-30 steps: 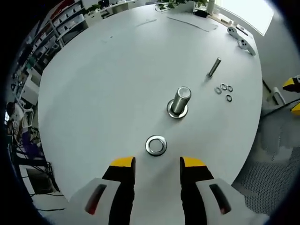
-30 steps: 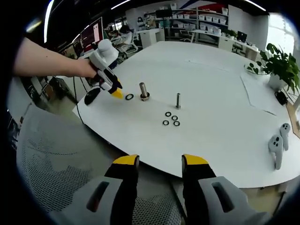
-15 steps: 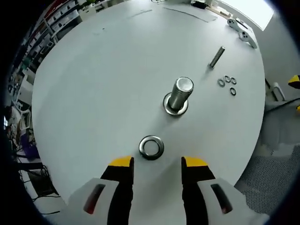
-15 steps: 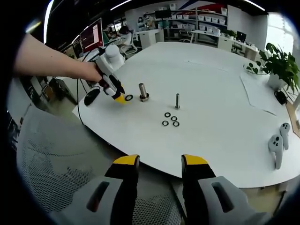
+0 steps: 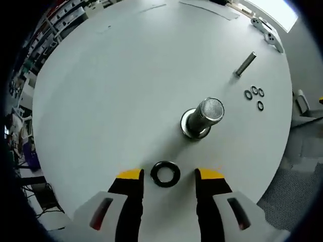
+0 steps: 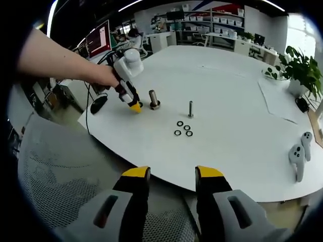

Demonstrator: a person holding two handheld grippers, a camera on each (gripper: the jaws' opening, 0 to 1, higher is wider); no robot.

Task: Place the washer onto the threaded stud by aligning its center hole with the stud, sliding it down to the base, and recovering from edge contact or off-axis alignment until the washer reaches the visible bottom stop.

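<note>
1. Washer (image 5: pixel 165 173) is what the whole job turns on, but take the biggest thing first: the round white worktop (image 5: pixel 111 91) spreads out ahead of the left hand-held gripper (image 5: pixel 167 177), with the washer lying flat on it.
2. Threaded stud (image 5: pixel 206 115) stands upright on its base just beyond and slightly right of the left hand-held gripper's jaws; a thinner bolt (image 5: pixel 245 64) and three small rings (image 5: pixel 254 96) lie well beyond it, farther right.
3. A second ago the washer sat clear ahead of the yellow tips; now it lies between them, so the left hand-held gripper has moved forward and down to straddle it. In my judgement, the pickup is about to begin; no placing has started.
4. Left hand-held gripper is spread wide, jaws either side of the washer without closing on it, holding nothing.
5. From the right gripper view, the person's hand (image 6: pixel 103 75) tilts the left hand-held gripper steeply down at the worktop's near edge.
6. Right hand-held gripper (image 6: pixel 171 175) hangs back off the worktop, jaws parted and empty.
</note>
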